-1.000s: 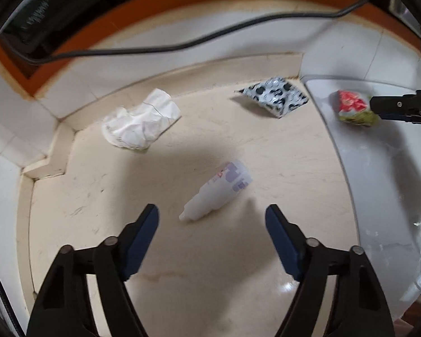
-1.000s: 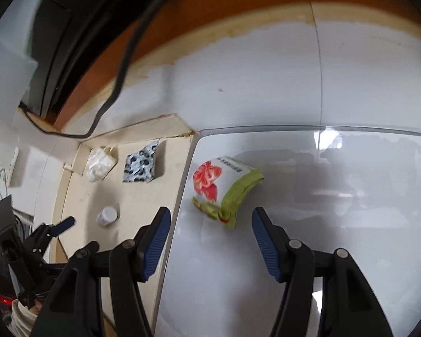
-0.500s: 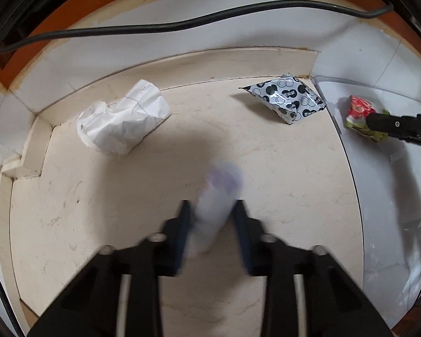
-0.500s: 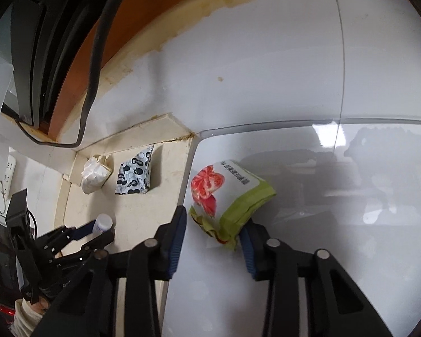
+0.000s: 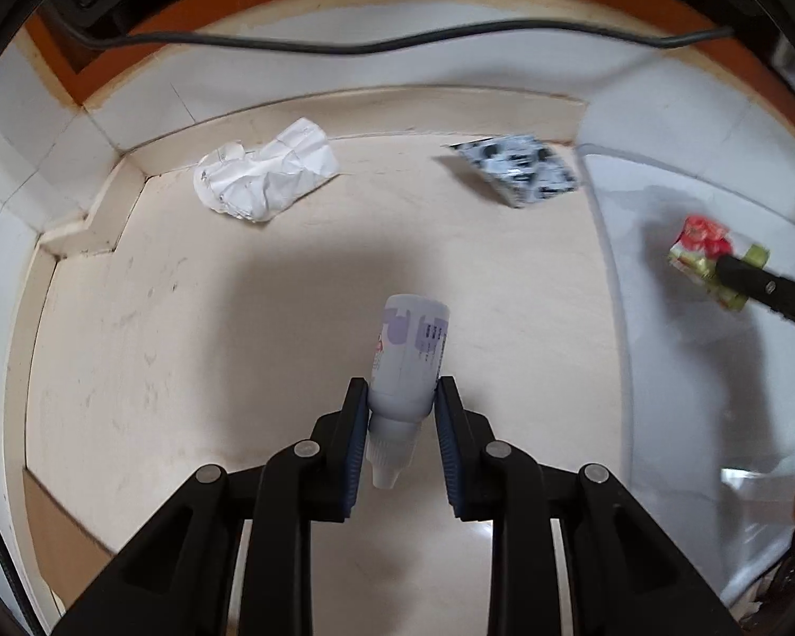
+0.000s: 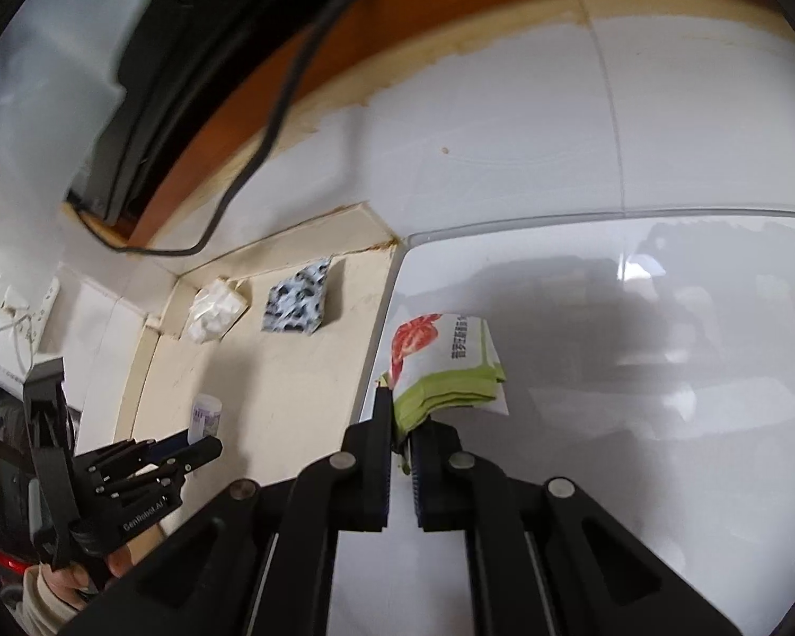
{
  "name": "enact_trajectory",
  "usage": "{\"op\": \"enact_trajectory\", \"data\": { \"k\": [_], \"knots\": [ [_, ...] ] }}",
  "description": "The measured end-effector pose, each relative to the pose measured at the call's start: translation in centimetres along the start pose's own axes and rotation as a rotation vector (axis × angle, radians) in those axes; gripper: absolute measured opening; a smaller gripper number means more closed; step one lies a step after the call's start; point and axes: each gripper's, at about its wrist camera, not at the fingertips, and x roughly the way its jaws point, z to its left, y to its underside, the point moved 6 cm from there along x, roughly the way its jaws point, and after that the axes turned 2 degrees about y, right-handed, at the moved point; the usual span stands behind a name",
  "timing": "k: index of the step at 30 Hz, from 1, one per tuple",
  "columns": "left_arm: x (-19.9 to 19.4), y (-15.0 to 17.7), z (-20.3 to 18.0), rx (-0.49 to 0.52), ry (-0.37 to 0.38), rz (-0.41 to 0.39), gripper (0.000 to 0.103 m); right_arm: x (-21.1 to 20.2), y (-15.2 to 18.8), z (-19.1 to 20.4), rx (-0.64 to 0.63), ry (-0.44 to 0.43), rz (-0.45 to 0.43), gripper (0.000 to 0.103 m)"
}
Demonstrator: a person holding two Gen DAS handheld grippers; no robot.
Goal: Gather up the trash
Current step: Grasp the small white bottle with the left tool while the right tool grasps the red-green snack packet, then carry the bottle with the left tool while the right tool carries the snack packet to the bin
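**Cream stone bench meets glossy white top in a tiled corner**

A cream marble-look stone bench (image 5: 196, 350) with a raised cream kerb (image 5: 413, 100) along its 12 o'clock edge abuts a glossy white, rounded-corner surface (image 6: 636, 371) at 3 o'clock. White wall tiles (image 6: 503, 122) rise behind, topped by an orange wooden band (image 5: 503, 5). A black cable (image 5: 344, 45) drapes across the wall.

A small bottle (image 5: 411, 355) is sitting between the left gripper's (image 5: 402, 400) fingers, above the counter (image 5: 185, 371). Behind it, crumpled paper (image 5: 265, 175) is lying to the left by the wall and a foil packet (image 5: 519, 169) to the right. Further right, a snack wrapper (image 6: 445, 365) is hanging in the right gripper (image 6: 400, 424) over the glossy surface (image 6: 636, 424).
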Motion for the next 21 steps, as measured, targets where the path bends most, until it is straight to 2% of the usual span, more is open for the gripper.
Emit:
{"op": "enact_trajectory", "data": {
  "k": [3, 10, 15, 21],
  "knots": [
    [-2.6, 1.1, -1.4, -0.02, 0.036, -0.008, 0.023, -2.0, 1.4, 0.4, -0.018, -0.013, 0.001, 0.005],
    [-10.1, 4.3, -7.8, -0.011, 0.092, -0.066, 0.023, -7.7, 6.2, 1.3, -0.129, -0.033, 0.036, 0.005],
    [-15.5, 8.0, -11.7, -0.033, 0.139, -0.103, 0.023, -12.9, 9.8, 1.5, -0.187, -0.089, 0.055, 0.005],
    [-20.0, 13.1, -16.2, -0.083, 0.165, -0.126, 0.023, -19.7, 13.7, 1.1, -0.275, -0.154, 0.072, 0.005]
  ]
}}
